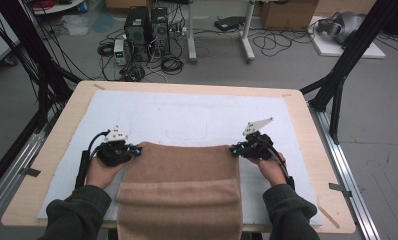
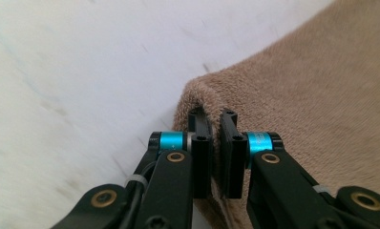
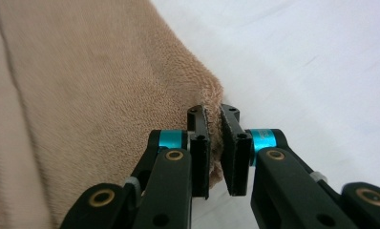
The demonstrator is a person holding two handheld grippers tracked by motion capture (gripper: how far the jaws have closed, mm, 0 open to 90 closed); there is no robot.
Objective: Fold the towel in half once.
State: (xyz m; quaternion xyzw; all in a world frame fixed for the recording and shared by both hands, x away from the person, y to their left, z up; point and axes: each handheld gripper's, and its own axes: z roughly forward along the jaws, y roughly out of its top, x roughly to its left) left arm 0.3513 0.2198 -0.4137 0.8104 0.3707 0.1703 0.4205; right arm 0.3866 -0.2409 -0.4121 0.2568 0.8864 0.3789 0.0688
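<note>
Though pinched by tools (image 1: 137,150) (image 1: 233,149), towel (image 1: 182,165) flat.

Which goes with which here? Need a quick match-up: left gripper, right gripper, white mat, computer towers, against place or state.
Things:
1. left gripper
2. right gripper
3. white mat
4. computer towers

Places or states:
A. on the floor beyond the table
B. shut on the towel's far right corner
C. spread over the tabletop, under the towel
D. shut on the towel's far left corner

Pairs: 1-D, 2-B, 3-C, 4-A
</note>
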